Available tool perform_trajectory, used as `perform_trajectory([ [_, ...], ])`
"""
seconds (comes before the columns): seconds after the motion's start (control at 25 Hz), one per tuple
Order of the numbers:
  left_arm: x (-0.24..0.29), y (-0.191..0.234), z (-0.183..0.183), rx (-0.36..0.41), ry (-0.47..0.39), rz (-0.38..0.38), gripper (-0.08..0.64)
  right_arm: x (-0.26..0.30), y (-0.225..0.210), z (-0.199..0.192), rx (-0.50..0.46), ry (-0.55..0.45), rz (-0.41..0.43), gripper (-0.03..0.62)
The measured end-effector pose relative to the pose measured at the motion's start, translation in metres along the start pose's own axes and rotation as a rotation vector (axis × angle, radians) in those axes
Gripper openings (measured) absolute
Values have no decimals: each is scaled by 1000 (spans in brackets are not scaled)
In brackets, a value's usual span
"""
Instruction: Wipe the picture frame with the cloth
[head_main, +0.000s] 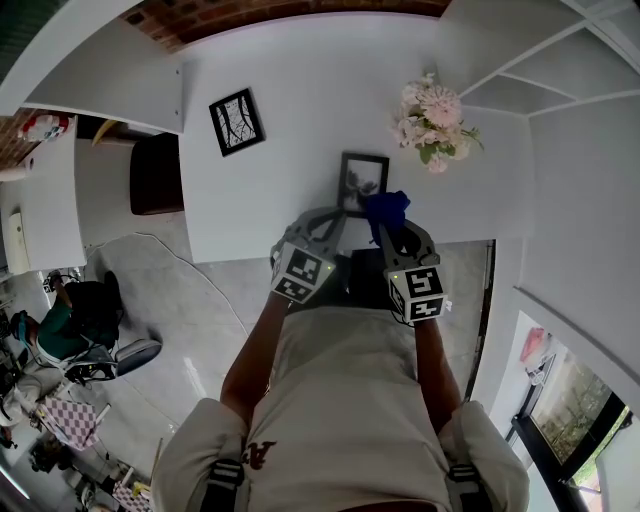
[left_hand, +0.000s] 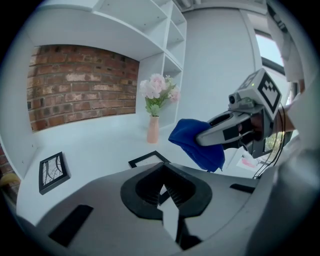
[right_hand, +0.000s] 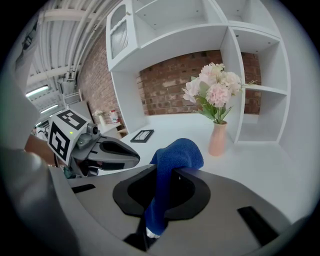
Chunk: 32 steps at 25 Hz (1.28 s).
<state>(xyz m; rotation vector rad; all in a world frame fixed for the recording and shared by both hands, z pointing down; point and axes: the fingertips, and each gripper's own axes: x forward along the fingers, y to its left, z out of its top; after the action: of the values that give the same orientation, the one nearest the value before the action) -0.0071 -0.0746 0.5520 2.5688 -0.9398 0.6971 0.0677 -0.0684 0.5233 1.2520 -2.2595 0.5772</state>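
A small black picture frame lies near the front edge of the white desk, its corner showing in the left gripper view. My left gripper meets its near left edge; the jaws stand almost together with a thin pale and dark edge pinched between them. A blue cloth hangs bunched from my right gripper, which is shut on it. The cloth hovers just right of the frame, slightly above the desk. In the right gripper view the near frame is hidden.
A second black frame lies flat at the desk's back left. Pink flowers in a peach vase stand at the back right, by white shelves. A brick wall backs the desk. The person's torso fills the foreground.
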Motion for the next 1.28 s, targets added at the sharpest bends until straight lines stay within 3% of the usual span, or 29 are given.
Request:
perform_trajectory([
  [1.28,47,1,-70,17,188,-45,-1,37,-1,-33,16,93,17,34],
])
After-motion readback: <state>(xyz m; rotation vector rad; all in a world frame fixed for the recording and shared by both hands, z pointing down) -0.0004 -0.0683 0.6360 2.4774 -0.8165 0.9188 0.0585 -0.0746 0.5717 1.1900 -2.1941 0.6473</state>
